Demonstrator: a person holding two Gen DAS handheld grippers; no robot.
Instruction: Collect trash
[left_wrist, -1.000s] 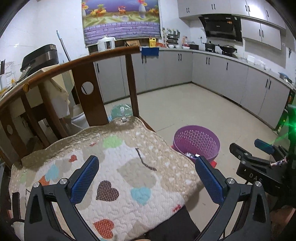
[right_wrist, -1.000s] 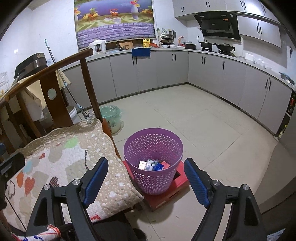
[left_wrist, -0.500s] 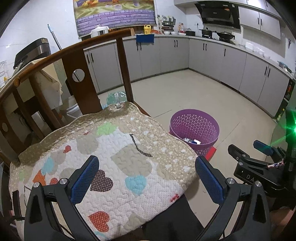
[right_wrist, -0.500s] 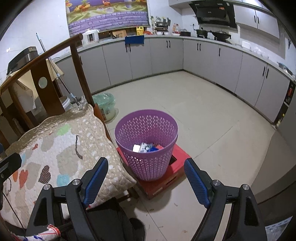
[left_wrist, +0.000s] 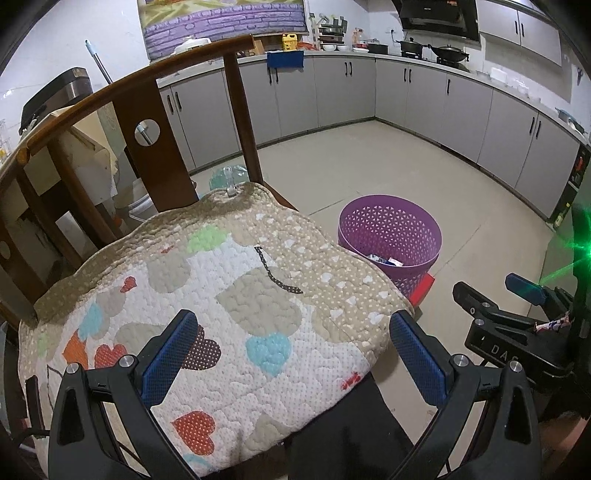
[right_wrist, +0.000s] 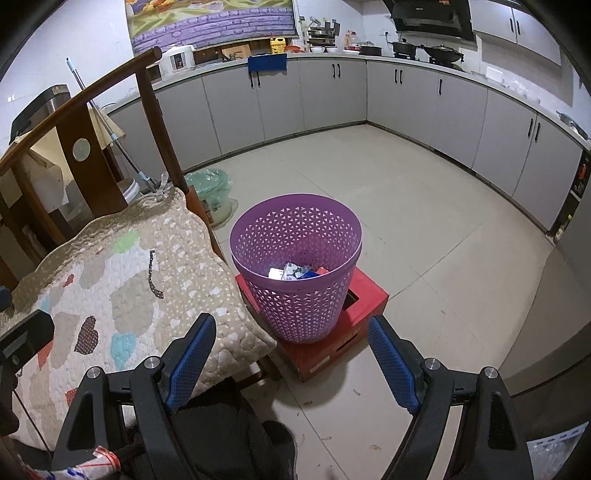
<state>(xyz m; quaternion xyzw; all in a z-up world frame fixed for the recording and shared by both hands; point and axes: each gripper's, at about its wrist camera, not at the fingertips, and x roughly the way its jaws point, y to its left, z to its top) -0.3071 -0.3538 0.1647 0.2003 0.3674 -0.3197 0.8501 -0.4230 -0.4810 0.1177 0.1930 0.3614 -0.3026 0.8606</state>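
Note:
A purple mesh basket (right_wrist: 295, 299) stands on a red box (right_wrist: 364, 306) on the floor and holds several crumpled wrappers (right_wrist: 291, 271). My right gripper (right_wrist: 290, 323) hovers above and in front of it, open, nothing between its blue pads. To the left, my left gripper (left_wrist: 293, 317) hangs open and empty over a heart-patterned cushion (left_wrist: 207, 295) on a wooden chair (left_wrist: 147, 147). A dark dotted strip (left_wrist: 275, 273) shows on the cushion; I cannot tell whether it is loose or printed. The basket (left_wrist: 391, 236) and the right gripper (left_wrist: 491, 291) also appear in the left wrist view.
A small bin lined with a green bag (right_wrist: 210, 192) sits behind the chair, beside a mop handle (right_wrist: 103, 118). Grey kitchen cabinets (right_wrist: 406, 92) run along the back and right. A person's dark trouser legs (right_wrist: 229, 432) fill the bottom. Tiled floor (right_wrist: 424, 221) spreads right of the basket.
Both grippers have sunk and tipped further downward, so the cushion and the basket sit higher in each view. The jaws of both stay equally wide.

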